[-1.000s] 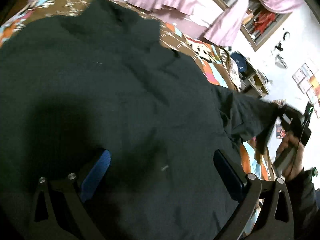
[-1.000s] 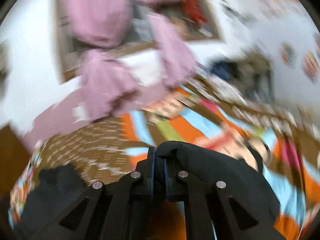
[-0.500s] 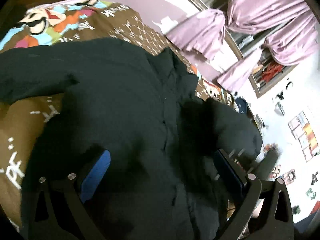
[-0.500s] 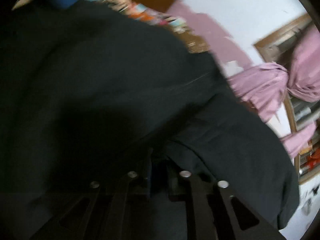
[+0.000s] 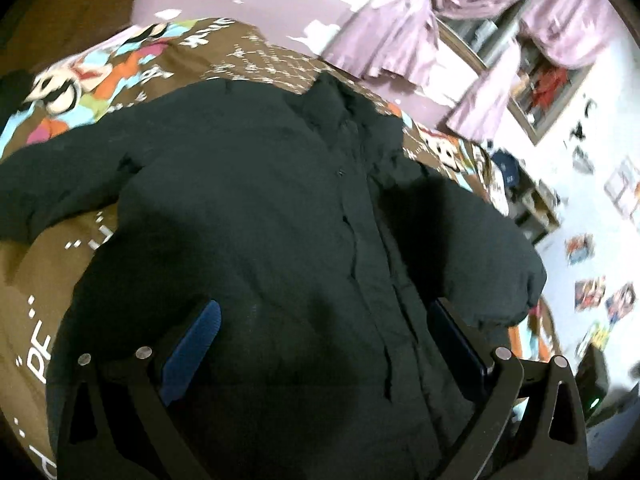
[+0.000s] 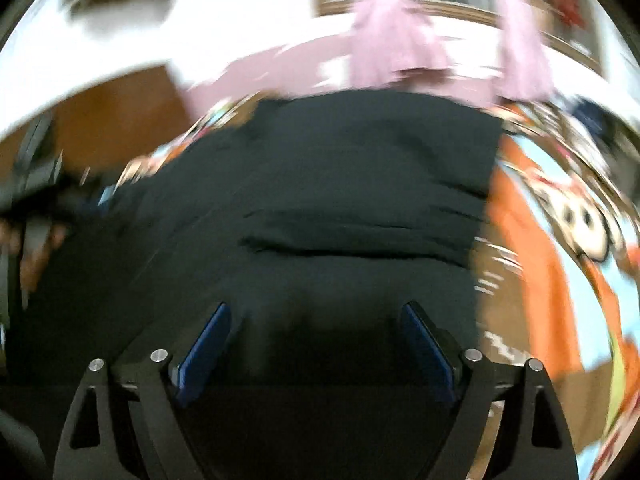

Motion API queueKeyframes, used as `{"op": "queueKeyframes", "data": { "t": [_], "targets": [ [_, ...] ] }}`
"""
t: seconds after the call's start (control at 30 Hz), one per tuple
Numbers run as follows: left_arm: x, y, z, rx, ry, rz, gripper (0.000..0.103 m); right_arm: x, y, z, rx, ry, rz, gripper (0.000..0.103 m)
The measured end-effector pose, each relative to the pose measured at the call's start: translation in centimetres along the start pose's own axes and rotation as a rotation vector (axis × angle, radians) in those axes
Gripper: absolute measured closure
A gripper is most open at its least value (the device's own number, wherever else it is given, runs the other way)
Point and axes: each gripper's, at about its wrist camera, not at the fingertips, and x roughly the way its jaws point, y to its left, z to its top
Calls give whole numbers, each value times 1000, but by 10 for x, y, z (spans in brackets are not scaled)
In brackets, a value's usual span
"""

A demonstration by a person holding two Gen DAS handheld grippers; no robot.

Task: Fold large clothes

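Left gripper jaws spread wide, holding nothing, hovering over black jacket. Right gripper also wide apart and empty above the same jacket. Jacket lies spread on patterned bedspread; pink curtains at 1 o'clock.

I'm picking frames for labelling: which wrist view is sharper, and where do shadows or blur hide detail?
Left wrist view: sharper, with the black coat placket readable, though a dark shadow lies between the open left gripper fingers. Right wrist view: motion-smeared throughout, curtains and patterned bedspread streaked; only the open right gripper looks crisp.
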Motion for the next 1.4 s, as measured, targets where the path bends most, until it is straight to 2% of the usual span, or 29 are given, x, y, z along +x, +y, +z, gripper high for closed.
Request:
{"op": "queueKeyframes", "data": {
  "t": [0.17,0.3,0.43,0.5,0.6,0.7,0.77,0.8,0.83,0.87,0.93,0.97,1.03,1.1,1.17,1.3,1.4],
  "targets": [
    [24,-55,-12,208,2,25,2,-11,-72,4,332,-95,-76,8],
    [56,-114,-33,413,21,49,2,-24,-125,-16,544,-112,-130,8],
    [94,-168,-56,631,15,68,2,-39,-153,-30,648,-132,-122,8],
    [111,-188,-65,708,4,81,2,-44,-163,-34,687,-148,-135,8],
    [142,-214,-76,809,26,84,2,-55,-168,-52,731,-159,-181,8],
    [177,-227,-84,869,79,131,2,-61,-176,-60,766,-172,-185,8],
    [190,-227,-88,894,62,156,3,-63,-175,-63,770,-176,-186,8],
    [194,-227,-87,898,52,162,11,-63,-174,-63,767,-177,-189,8],
    [197,-225,-85,891,42,170,28,-62,-173,-62,760,-173,-197,8],
    [198,-220,-84,880,37,171,36,-62,-171,-62,753,-170,-205,8],
    [197,-211,-76,827,26,147,60,-60,-166,-63,740,-160,-218,8],
    [193,-209,-73,810,22,136,65,-60,-165,-63,737,-158,-222,8],
    [185,-206,-63,781,5,119,82,-60,-163,-64,729,-156,-229,8],
    [177,-202,-50,741,-17,111,90,-60,-162,-63,720,-155,-236,8],
    [158,-194,-38,675,-46,91,92,-58,-160,-60,700,-149,-243,8],
    [116,-159,-4,430,-105,17,92,-51,-147,-46,617,-132,-253,8],
    [98,-124,19,251,-92,-1,92,-42,-130,-28,514,-121,-243,8]
  ]
}}
